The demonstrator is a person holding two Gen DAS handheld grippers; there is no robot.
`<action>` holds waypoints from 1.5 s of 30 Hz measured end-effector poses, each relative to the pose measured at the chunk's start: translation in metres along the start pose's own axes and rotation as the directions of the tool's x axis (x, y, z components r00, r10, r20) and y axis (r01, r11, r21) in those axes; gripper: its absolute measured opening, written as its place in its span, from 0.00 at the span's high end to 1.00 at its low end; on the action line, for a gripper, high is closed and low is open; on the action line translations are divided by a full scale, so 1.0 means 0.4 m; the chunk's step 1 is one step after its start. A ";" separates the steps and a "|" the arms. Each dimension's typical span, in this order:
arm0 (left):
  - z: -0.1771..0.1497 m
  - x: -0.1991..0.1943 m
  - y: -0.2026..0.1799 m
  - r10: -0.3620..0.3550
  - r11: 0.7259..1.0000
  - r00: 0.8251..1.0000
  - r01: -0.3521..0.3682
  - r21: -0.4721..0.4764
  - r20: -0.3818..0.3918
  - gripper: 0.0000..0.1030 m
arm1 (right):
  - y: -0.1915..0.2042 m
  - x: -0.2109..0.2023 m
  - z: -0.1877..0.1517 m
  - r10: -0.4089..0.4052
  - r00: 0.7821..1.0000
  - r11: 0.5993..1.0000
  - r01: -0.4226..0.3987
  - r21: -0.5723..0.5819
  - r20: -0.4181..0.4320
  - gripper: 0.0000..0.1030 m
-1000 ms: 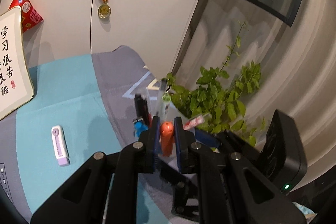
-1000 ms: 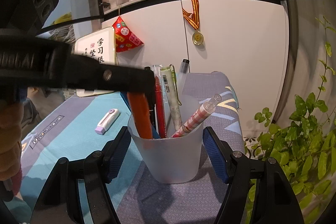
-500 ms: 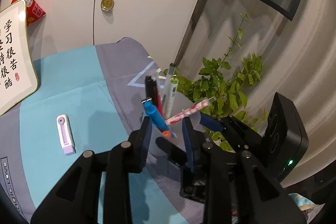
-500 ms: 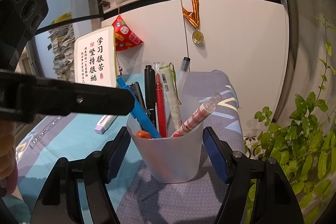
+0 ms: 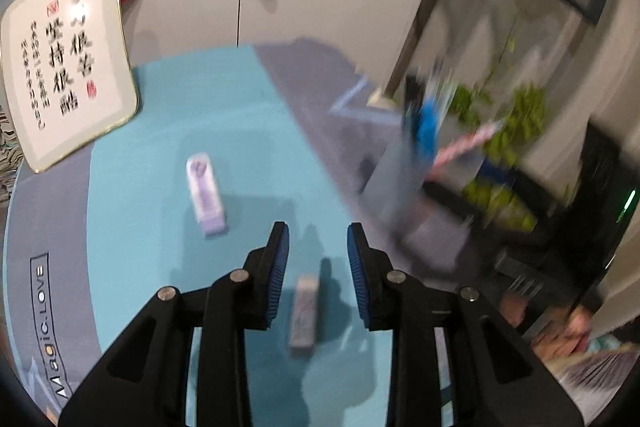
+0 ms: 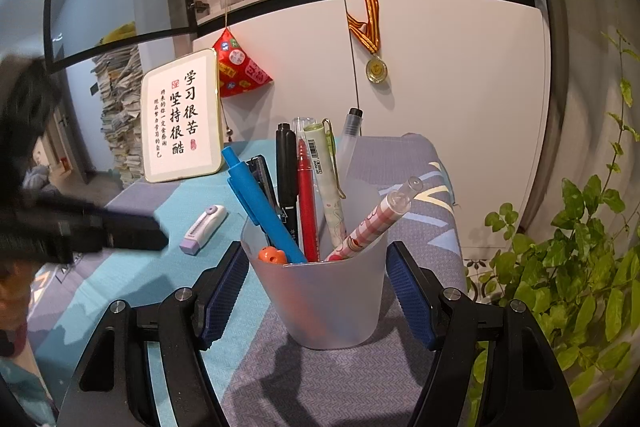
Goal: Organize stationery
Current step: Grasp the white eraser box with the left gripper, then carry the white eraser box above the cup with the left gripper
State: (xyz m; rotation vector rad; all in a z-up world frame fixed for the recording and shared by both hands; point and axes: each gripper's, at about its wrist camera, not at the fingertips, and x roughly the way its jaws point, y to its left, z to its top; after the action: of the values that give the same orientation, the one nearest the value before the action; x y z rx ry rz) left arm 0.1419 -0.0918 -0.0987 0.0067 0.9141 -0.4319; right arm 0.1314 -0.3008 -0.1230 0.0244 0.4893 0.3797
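Each gripper is a black moulded frame with two forked arms carrying triangular cut-outs. The left gripper (image 5: 316, 247) has round silver screw heads at the arm joints, and its fingers (image 5: 277, 275) are faced with blue ribbed pads. The right gripper (image 6: 316, 287) is built alike: black arms, silver screw heads, and dark blue textured pads on its fingers (image 6: 224, 291). A black housing with a green indicator light sits beside the left frame.
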 end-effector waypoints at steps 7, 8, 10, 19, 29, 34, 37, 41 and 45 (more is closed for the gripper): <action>-0.070 0.064 -0.009 0.037 0.996 0.994 -0.028 0.082 -0.105 0.73 | 0.001 -0.001 -0.002 -0.001 1.000 1.000 0.001 -0.001 -0.001 0.30; -0.071 0.067 -0.011 0.039 0.996 0.994 -0.030 0.088 -0.106 0.73 | 0.001 -0.001 -0.002 -0.001 1.000 1.000 0.001 -0.001 -0.001 0.30; -0.072 0.073 -0.014 0.039 0.995 0.993 -0.029 0.097 -0.110 0.73 | 0.000 -0.001 -0.002 0.000 1.000 1.000 0.000 0.000 -0.001 0.30; -0.071 0.106 -0.007 0.073 0.993 0.988 -0.061 0.098 -0.134 0.75 | 0.001 0.000 -0.001 -0.001 1.000 1.000 0.001 -0.001 -0.001 0.30; -0.063 0.100 -0.017 0.075 0.992 0.991 -0.062 0.113 -0.114 0.86 | 0.001 0.000 -0.001 -0.001 1.000 1.000 0.001 0.000 -0.002 0.30; -0.034 0.022 -0.025 0.054 0.994 0.998 -0.051 0.099 -0.023 0.86 | 0.000 0.001 0.000 -0.001 1.000 1.000 0.001 -0.001 -0.002 0.30; -0.018 -0.016 -0.031 0.048 0.993 0.999 -0.050 0.107 0.023 0.86 | 0.000 0.001 0.000 -0.001 1.000 1.000 0.001 0.000 -0.002 0.30; -0.005 -0.036 -0.035 0.040 0.994 0.998 -0.045 0.100 0.054 0.86 | 0.000 0.001 0.000 -0.001 1.000 1.000 0.001 0.000 -0.002 0.30; -0.009 -0.059 -0.040 0.036 0.994 0.997 -0.043 0.098 0.073 0.86 | 0.000 0.000 0.000 -0.001 1.000 1.000 0.001 -0.001 -0.002 0.30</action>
State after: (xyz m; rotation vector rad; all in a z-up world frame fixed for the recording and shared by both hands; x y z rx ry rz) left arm 0.1208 -0.0975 -0.0801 0.0995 0.8201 -0.4374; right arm 0.1313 -0.3006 -0.1231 0.0229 0.4915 0.3786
